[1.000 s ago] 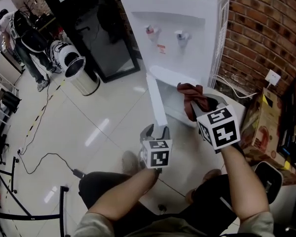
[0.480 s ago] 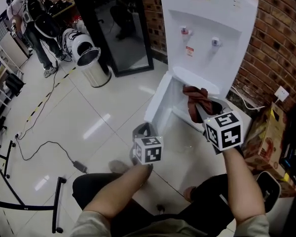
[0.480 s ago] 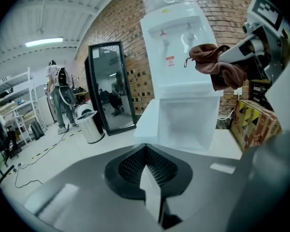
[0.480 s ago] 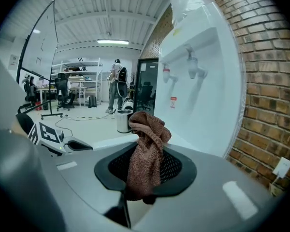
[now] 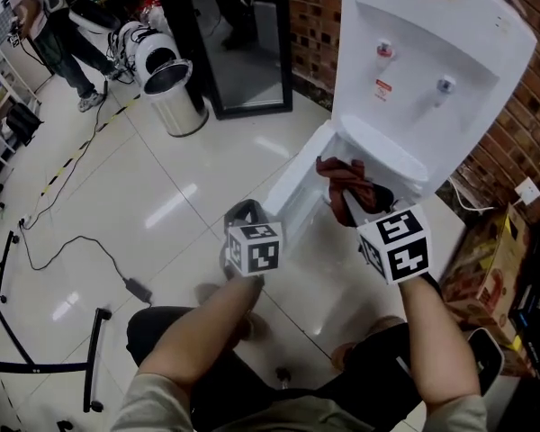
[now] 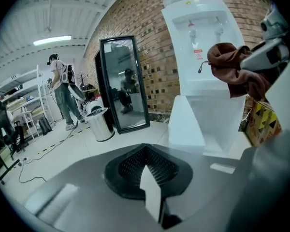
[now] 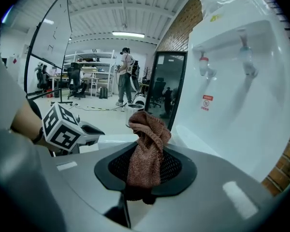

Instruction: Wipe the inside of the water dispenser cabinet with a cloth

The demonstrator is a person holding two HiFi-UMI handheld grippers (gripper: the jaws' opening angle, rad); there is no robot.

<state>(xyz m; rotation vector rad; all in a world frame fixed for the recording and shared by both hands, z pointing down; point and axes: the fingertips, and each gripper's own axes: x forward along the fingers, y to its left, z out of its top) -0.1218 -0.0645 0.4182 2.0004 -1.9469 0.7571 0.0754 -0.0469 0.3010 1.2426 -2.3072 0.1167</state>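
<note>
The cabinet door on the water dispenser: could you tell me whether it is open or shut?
Open. The cabinet door stands swung out to the left, exposing the white cabinet interior.

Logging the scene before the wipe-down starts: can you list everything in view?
water dispenser: one, white, against the brick wall, cabinet door open
taps: two, red and blue, on the dispenser's front
cloth: one, reddish-brown, by the cabinet door
mirror: one, black frame, left of the dispenser
bin: one, silver, beside the mirror
cardboard box: one, brown, right of the dispenser
cable: one, black, on the floor
person: at least one, light top, far background
left hand-held gripper: one, dark grey, shut, empty
right hand-held gripper: one, dark grey, shut on the cloth
</note>
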